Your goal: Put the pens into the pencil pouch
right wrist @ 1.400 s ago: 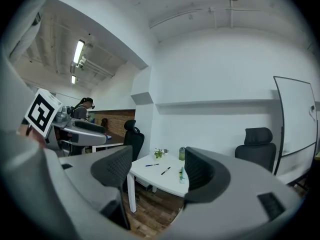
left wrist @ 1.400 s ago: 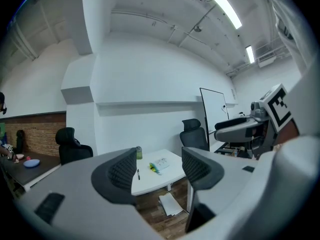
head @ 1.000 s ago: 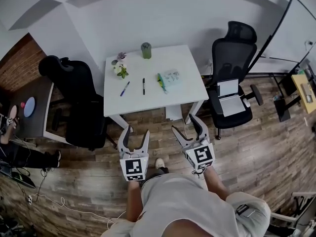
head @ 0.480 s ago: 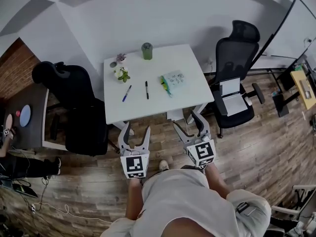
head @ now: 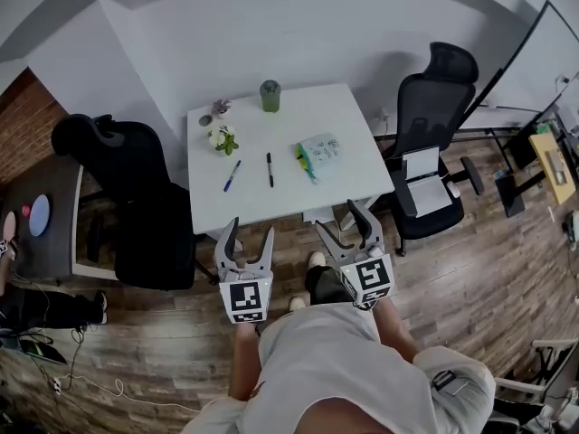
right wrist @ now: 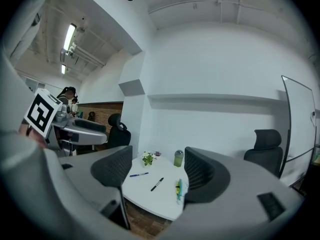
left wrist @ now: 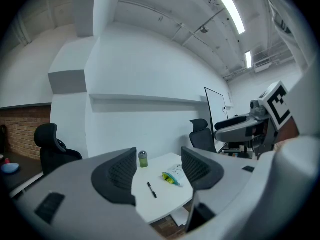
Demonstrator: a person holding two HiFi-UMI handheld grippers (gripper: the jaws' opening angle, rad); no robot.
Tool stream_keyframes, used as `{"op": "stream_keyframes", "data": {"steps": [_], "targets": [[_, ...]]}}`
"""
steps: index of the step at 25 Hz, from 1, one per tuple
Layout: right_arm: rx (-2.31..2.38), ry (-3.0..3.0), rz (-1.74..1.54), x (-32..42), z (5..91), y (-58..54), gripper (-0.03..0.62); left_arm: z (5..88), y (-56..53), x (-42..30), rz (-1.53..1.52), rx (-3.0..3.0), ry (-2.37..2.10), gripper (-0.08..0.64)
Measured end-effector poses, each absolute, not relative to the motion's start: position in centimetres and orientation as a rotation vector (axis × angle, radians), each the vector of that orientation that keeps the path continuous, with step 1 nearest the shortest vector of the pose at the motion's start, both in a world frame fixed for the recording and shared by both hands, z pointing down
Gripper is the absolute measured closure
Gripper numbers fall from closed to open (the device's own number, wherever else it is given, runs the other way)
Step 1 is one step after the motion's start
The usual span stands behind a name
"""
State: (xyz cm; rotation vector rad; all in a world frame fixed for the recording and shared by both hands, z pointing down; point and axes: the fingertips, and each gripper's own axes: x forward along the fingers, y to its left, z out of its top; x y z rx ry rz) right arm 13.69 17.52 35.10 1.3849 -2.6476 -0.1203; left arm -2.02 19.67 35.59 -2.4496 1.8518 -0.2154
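**Table**: white, square. Back edge near white wall; near edge faces person.
**Chair**: close at L edge.
**Other chair**: just beside R edge.
**Floor**: wood, bare strip betw. near edge & person.
**L gripper**, **R gripper**: both over floor, just short of near edge, aimed at table. Fingers spread wide on each, nothing betw. them.
**Blue pen**: mid-table, L of black pen, apart from it.
**Pouch**: R of black pen, near, not touching. Both pens lie outside it.
**Plant**, **small pot**, **green cup**: toward back edge.
**Room**: brick wall far L, dark desk below it, whiteboard far R.
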Motion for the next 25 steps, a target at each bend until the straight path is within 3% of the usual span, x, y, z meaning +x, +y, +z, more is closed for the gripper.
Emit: {"op": "stream_keyframes", "data": {"steps": [25], "targets": [[1.289, -2.704, -0.073, 12.4, 35.8, 1.1, 0.266, 36.0, 4.6, -3.1, -0.261, -2.389, 1.953, 0.284]]}}
